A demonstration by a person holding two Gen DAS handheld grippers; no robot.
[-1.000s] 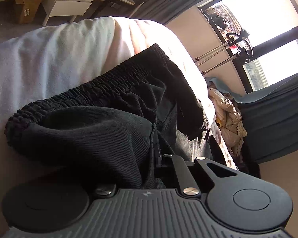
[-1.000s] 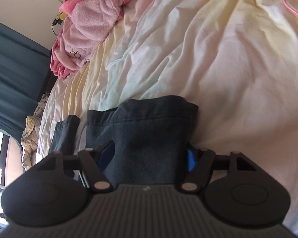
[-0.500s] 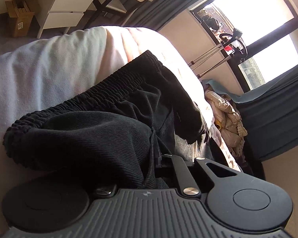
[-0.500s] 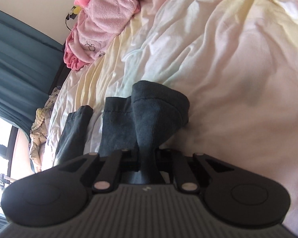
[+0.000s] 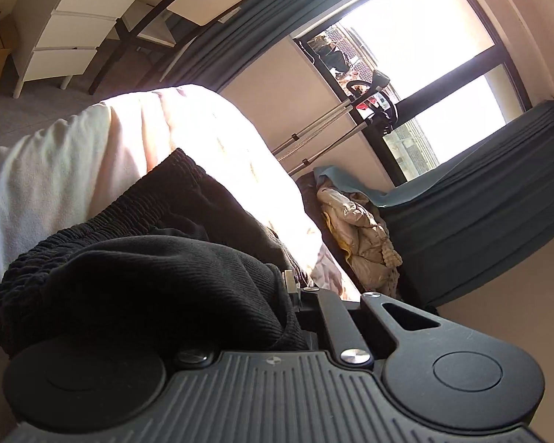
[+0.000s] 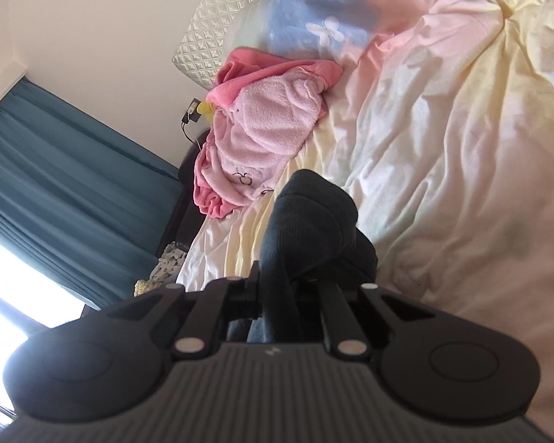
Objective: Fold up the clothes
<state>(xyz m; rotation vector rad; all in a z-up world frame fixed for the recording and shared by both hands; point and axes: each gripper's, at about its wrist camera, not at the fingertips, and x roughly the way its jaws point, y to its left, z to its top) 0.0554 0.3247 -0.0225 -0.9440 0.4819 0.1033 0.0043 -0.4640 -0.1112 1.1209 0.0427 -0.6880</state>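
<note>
Left wrist view: left tongs [image 5: 295, 302] closed down on a bunch of the black shorts [image 5: 158, 280], ribbed fabric piled over the near finger so the actual pinch is mostly hidden; elastic waistband [image 5: 103, 221] runs away across the bed [image 5: 74, 155], so most of the garment lies on the duvet near the bed's edge. Background: window [image 5: 424, 55], dark curtain [image 5: 480, 221], beige jacket [image 5: 362, 232] heaped on the floor side, white drawers [image 5: 66, 29]. Right wrist view: right tongs [image 6: 277, 288] pinched nearly together on a dark leg end of the same shorts [image 6: 306, 229], the cloth standing up in a hump above the fingers, lifted clear of the sheet as far as I can tell. Pink fleece [image 6: 262, 129], quilted pillow [image 6: 221, 18] and blue pillow [image 6: 306, 11] well beyond it. Risks, my read: both grips hold a bunched wad rather than a clean edge, so layers could slip out unevenly and the fold lands skewed; waistband sits close to the bed edge, a pull that way could drag it off; thick bundle in the left could pop free if tension goes up. Cross-view: only the left shows the waistband and bed edge; only the right shows open sheet to lay the fold on and the pink fleece; neither shows the span of fabric between the two grips
</note>
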